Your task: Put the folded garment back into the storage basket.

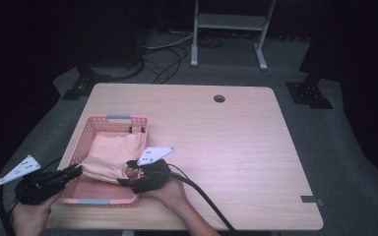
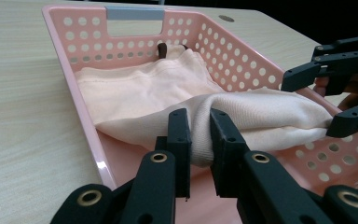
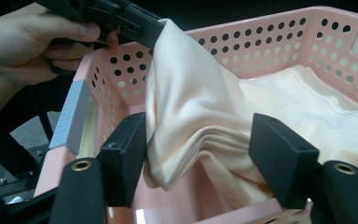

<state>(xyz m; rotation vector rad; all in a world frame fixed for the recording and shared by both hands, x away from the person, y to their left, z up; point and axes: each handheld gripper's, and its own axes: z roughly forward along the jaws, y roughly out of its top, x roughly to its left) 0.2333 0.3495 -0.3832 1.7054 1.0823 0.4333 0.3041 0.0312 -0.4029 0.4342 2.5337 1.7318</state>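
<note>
Here, the left gripper (image 2: 198, 135) pinches a raised fold of the peach cloth (image 2: 177, 93) between its jaws at the basket's near end, while the right gripper (image 3: 200, 154), jaws spread wide, straddles the same fold (touching it on one side). Beyond, toward 12 o'clock, the cloth lies in the pink basket (image 1: 94, 123) on the wooden table (image 1: 226, 137).

High view looks down over the table (image 1: 226, 128); both gripper views closely share the basket (image 2: 81, 37).
</note>
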